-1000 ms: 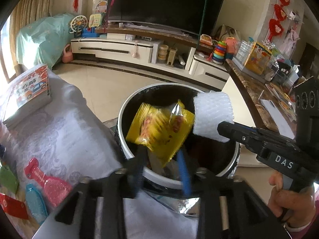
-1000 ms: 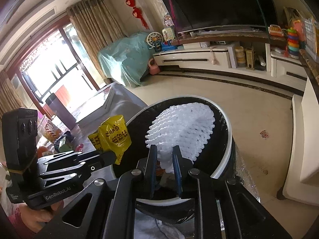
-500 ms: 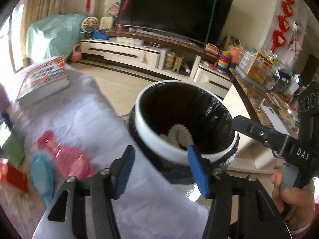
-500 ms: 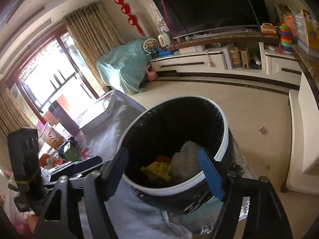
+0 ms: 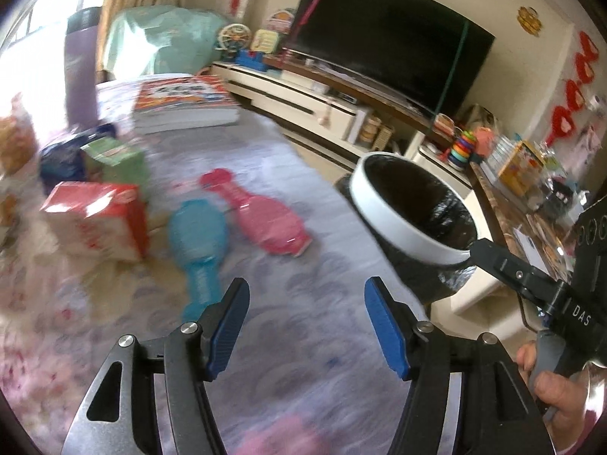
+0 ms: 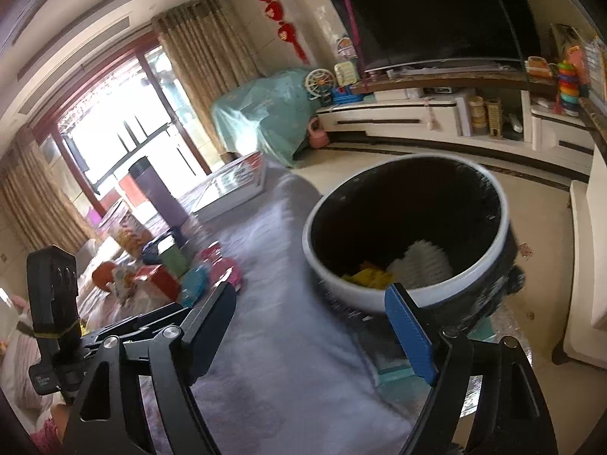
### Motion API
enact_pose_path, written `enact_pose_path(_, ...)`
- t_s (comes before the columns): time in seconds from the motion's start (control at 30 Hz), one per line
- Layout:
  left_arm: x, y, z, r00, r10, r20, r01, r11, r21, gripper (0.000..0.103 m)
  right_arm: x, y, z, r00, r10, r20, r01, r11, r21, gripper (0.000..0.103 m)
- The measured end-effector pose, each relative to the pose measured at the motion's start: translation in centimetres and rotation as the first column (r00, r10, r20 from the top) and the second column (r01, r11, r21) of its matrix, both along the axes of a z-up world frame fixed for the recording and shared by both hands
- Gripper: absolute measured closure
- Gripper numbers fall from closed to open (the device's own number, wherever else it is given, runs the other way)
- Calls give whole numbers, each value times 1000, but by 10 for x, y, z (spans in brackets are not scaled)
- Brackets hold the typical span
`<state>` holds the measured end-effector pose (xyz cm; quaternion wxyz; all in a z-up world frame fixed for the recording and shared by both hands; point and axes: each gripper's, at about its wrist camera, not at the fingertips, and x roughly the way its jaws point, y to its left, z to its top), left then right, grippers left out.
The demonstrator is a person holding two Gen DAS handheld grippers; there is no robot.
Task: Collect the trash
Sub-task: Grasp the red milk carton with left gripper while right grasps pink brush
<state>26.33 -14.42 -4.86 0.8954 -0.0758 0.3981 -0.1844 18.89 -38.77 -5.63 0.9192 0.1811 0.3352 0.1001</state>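
The left gripper (image 5: 307, 326) hangs over the grey cloth-covered table (image 5: 303, 379) with its jaws wide apart and opening, nothing between them. The right gripper (image 6: 315, 326) points toward the trash bin (image 6: 341, 288), its jaws also wide and opening, empty; in the left wrist view its black finger reaches the bin's white rim.

The bin stands off the table's right edge, lined with a black bag. Inside it lie 2 pieces of trash: 1 yellow wrapper (image 6: 366, 276) and 1 white foam net (image 6: 425, 261), side by side at the bottom.

On the cloth ahead of the left gripper lie 2 bottle-shaped packets, 1 blue packet (image 5: 199, 242) and 1 pink packet (image 5: 265, 220), near each other in the middle of the table. Toward the left edge stand 1 red-and-white box (image 5: 98, 220) and 1 green carton (image 5: 114, 159), with 1 dark blue pack (image 5: 62, 163) just behind; blur hides their details. Near the far edge sit 1 stack of books (image 5: 186, 104) and 1 purple tumbler (image 5: 79, 72), upright. Nothing lies between either gripper and the bin's opening.

Across the floor stand 1 television (image 5: 387, 49) on a white cabinet (image 5: 296, 98).
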Motion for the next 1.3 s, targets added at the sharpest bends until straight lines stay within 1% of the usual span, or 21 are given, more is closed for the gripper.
enact_pose_path(0.1,-14,15,-1,999,34,-7,-34,999,0,40,-2,12,-3,1000,20,-7,-20,1000,1,21)
enact_pose_path(0.37,-34,45,2,994,104,-23,-104,994,-12,40,-4,40,-6,997,75,-15,-75,997,-5,21)
enact_pose_path(0.47,-39,56,4,992,125,-22,-125,992,-7,40,-3,50,-7,996,92,-17,-92,996,-8,21)
enact_pose_path(0.6,-41,70,5,987,156,-29,-156,988,-6,37,1,62,-8,993,114,-21,-114,993,-15,21)
enact_pose_path(0.7,-40,77,6,984,176,-30,-177,984,-4,33,4,67,-10,991,129,-26,-129,991,-20,21)
enact_pose_path(0.83,-30,86,5,981,190,-46,-191,982,-6,31,10,77,-11,987,157,-31,-158,987,-36,21)
enact_pose_path(0.93,-23,88,5,978,201,-52,-201,980,11,27,17,83,-13,984,176,-36,-178,983,-45,21)
enact_pose_path(1.17,4,87,4,975,215,-51,-213,976,56,26,34,97,-17,973,226,-50,-229,970,-79,21)
enact_pose_path(1.3,17,86,3,976,211,-49,-208,976,62,26,49,103,-20,965,254,-62,-260,960,-105,21)
